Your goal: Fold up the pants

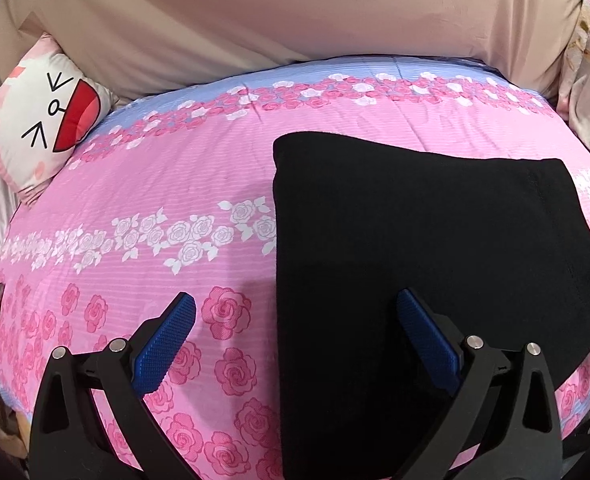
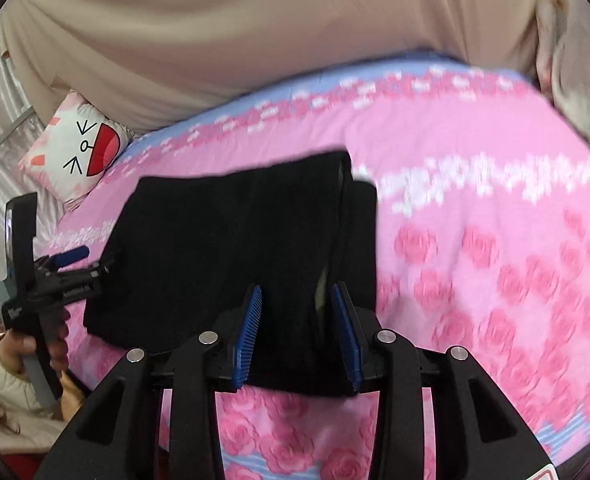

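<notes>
black knit, matte and soft-looking: the pants lie on the bed folded into a compact slab, filling the 3 o'clock half of the left view and running from centre toward 9 o'clock in the right view. the edges read fairly straight, one corner squared at 12 o'clock, and a seam or layered edge shows as a vertical line near the right side of the stack in the right view.

the left gripper has its jaws spread wide, nothing between them; 1 blue ribbed pad sits over the pink cover, the other over the cloth's near edge at 6 o'clock. the right gripper has its jaws partly spread and straddles a ridge of the cloth; whether the pads actually press it i cannot tell, and that view is blurred at 3 o'clock.

judging by the shape, the fold is nearly done, and the step in hand looks like closing or tidying the last fold. to do it well, take all layers together at the edge, not just the top 1, since thin knit slides over itself. carry the edge low and flat, line it up with the far edge, then let go straight up so nothing drags.

the cover is pink cotton-like print with roses, lightly ribbed. a cat pillow sits at 10 o'clock, well apart from the pants.
</notes>
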`<state>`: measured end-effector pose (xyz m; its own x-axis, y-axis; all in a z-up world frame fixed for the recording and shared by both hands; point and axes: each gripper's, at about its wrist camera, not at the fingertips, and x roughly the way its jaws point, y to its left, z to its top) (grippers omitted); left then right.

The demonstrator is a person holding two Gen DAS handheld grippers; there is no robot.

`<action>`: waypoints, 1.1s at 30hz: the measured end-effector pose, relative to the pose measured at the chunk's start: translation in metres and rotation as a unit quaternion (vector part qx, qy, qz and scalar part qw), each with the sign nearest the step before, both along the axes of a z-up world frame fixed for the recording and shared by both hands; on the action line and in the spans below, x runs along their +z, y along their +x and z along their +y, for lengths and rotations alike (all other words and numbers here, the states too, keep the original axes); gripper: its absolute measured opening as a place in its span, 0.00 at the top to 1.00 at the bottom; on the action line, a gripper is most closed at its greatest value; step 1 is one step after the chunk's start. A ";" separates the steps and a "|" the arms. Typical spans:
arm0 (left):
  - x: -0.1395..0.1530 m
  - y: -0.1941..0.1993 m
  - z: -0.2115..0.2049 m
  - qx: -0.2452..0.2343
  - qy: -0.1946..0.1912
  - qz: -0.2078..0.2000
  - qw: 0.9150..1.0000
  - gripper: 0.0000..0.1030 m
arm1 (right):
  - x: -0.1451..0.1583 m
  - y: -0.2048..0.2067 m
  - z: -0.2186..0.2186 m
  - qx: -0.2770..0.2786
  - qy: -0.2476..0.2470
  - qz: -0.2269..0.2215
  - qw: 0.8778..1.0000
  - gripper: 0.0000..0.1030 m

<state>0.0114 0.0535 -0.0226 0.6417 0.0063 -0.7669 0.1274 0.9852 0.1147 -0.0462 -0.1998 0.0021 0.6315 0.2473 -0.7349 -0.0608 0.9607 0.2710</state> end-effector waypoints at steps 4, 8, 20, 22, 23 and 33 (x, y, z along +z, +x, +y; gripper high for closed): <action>-0.001 0.000 -0.005 -0.002 0.007 0.000 1.000 0.04 | 0.026 0.024 0.026 0.056 -0.011 -0.035 0.998 0.84; -0.002 0.000 -0.005 -0.002 0.013 -0.003 1.000 0.04 | 0.020 0.074 0.050 0.104 -0.056 -0.029 0.993 0.84; -0.004 -0.003 0.038 -0.034 -0.166 0.070 0.983 0.05 | -0.003 0.065 -0.034 -0.008 0.003 0.004 1.000 0.39; -0.014 -0.002 0.050 -0.033 -0.221 0.105 0.969 0.05 | -0.014 0.044 -0.053 -0.015 0.029 0.031 0.999 0.37; -0.019 -0.001 0.055 -0.031 -0.244 0.119 0.962 0.05 | -0.022 0.037 -0.060 -0.019 0.052 0.050 0.997 0.35; -0.030 0.012 0.018 -0.079 -0.236 0.117 0.962 0.05 | -0.069 0.025 -0.054 0.016 0.261 0.112 0.959 0.11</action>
<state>0.0238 0.0713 -0.0530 0.4150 -0.4605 -0.7847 0.2474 0.8871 -0.3898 -0.0211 -0.2541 -0.0669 0.4583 0.6344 -0.6226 0.0288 0.6895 0.7237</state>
